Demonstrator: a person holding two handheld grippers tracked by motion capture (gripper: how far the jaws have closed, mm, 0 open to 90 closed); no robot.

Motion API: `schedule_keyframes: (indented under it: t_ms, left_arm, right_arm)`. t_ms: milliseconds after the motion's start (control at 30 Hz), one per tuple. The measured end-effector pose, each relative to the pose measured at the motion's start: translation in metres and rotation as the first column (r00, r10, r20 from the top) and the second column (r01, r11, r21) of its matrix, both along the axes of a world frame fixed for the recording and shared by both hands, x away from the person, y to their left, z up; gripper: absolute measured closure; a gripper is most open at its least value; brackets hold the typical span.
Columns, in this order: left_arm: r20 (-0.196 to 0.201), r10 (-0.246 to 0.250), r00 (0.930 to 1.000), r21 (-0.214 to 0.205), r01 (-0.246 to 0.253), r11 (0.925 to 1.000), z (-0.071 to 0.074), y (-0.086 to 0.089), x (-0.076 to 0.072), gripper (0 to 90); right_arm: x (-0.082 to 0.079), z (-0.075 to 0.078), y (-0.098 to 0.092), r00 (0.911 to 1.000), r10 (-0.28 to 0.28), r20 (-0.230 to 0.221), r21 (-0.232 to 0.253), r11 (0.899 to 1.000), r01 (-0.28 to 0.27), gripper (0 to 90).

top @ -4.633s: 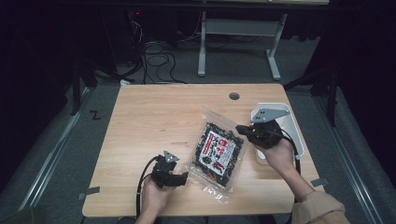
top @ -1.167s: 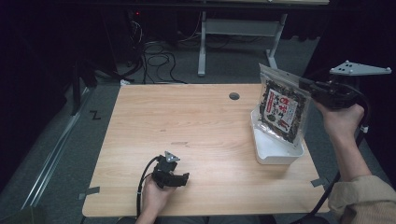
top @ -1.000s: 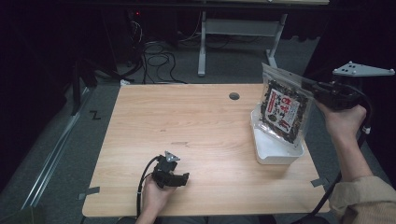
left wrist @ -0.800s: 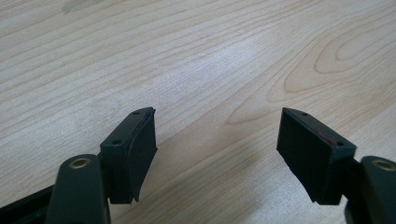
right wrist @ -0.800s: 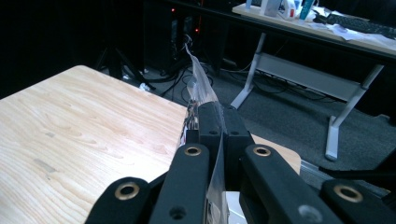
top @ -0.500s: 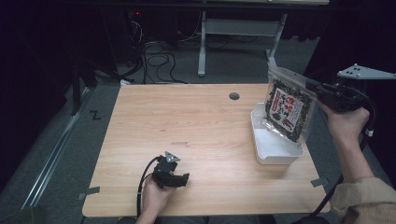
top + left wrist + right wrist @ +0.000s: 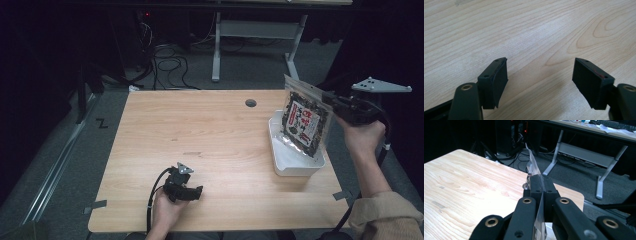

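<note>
Your left gripper (image 7: 196,192) lies low at the near left of the wooden table (image 7: 200,130), held in your left hand (image 7: 167,212), its cable looping beside it. In the left gripper view its jaws stand wide apart with bare wood grain between them, gripping nothing.

Farther right, a round cable hole (image 7: 250,103) sits near the far edge of the table.

At the right edge of the table rests a white tray (image 7: 292,162), a shallow rectangular container. Its near floor shows bare and white; whether anything lies under the packet you cannot tell.

A clear packet (image 7: 303,119) with dark contents and a red-and-white label hangs upright over the far part of the tray, its lower edge down at or inside the rim; contact with the tray floor cannot be told.

Your right gripper (image 7: 331,99), held in your right hand (image 7: 364,137) beyond the table's right edge, is clamped on the packet's upper right edge. In the right gripper view the jaws press together on the thin clear film (image 7: 533,168), which rises edge-on between them.
</note>
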State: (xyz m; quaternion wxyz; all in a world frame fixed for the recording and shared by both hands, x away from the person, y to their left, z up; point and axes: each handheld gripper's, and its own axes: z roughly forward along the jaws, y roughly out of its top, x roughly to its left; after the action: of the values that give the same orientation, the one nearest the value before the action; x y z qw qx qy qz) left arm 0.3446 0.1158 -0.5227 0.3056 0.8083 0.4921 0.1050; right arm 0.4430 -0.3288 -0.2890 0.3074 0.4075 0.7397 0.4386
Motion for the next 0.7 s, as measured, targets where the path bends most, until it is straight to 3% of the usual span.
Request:
schedule_keyframes:
  t_ms: [367,700]
  left_arm:
    - [-0.001,-0.004,1.0,0.0,0.004,1.0,0.0,-0.001,-0.001,28.7]
    - [-0.006,-0.005,1.0,0.0,0.005,1.0,-0.001,-0.002,-0.001,28.7]
  right_arm:
    - [-0.001,-0.024,-0.009,0.9992,0.008,-0.039,-0.004,1.0,-0.008,89.8]
    - [-0.007,-0.034,-0.027,0.9975,-0.013,-0.069,-0.019,1.0,0.011,85.7]
